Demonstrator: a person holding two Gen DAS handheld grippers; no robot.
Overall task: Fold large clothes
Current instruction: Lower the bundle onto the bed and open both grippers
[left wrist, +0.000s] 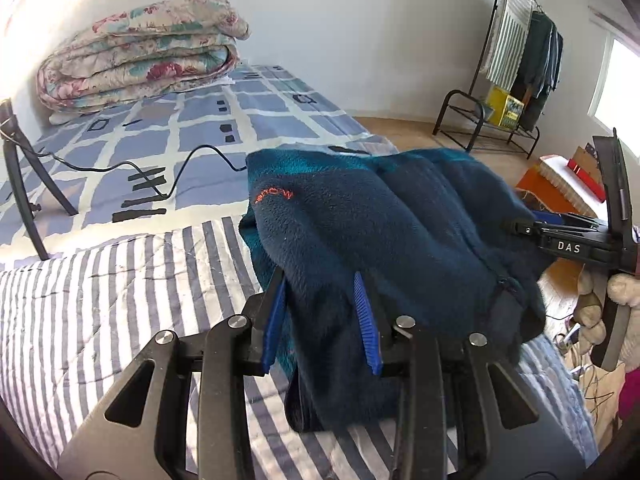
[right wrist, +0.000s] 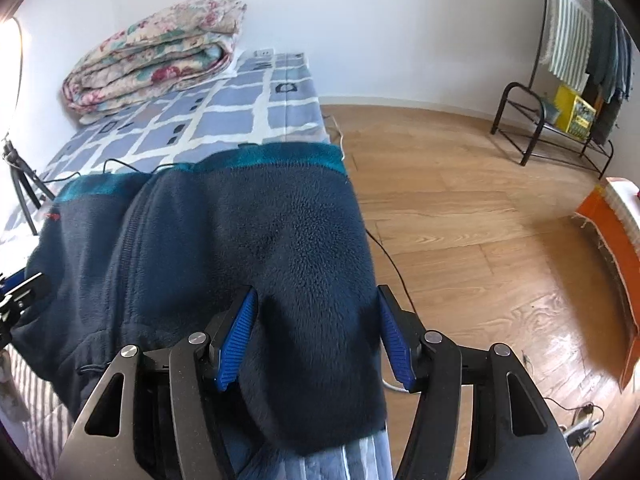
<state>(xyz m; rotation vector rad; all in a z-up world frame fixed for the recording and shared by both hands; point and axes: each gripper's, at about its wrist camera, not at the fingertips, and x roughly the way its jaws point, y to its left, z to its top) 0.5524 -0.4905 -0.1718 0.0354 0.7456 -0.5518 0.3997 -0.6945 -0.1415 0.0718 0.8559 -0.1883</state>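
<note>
Bedroom w/ white walls, wood floor [right wrist: 460,216], bed [left wrist: 208,120] in blue/white check sheet. Striped quilt [left wrist: 100,300] covers the near part of the bed. Folded floral comforter [left wrist: 140,52] sits at the far end by the wall. Black tripod [left wrist: 24,184] stands on the left side of the bed, black cable [left wrist: 192,160] runs across the sheet toward the jacket.

Navy fleece jacket [left wrist: 400,240] w/ teal trim and small orange logo is bunched on the near right part of the bed, on the striped quilt, its right edge out past the bed side over the floor in right wrist view. Zipper runs down the middle.

Left gripper [left wrist: 320,276]: fingers part-open, a fold of fleece between the blue pads [left wrist: 366,320]. Fabric bulges up betw. them and hides the left tip. Can't tell if it's actually clamped or just pushed in.

Right gripper [right wrist: 316,292]: fingers set wide, the jacket's near right lobe fills the gap and drapes down betw. the pads [right wrist: 236,344]. Pads don't look pressed in on the cloth, right pad stands just clear of the fabric edge. From left wrist view its body shows at the jacket's right side, "DAS" label visible.

Clothes rack [right wrist: 580,60] w/ hanging garments far right, orange rug [right wrist: 612,232] on the floor.
</note>
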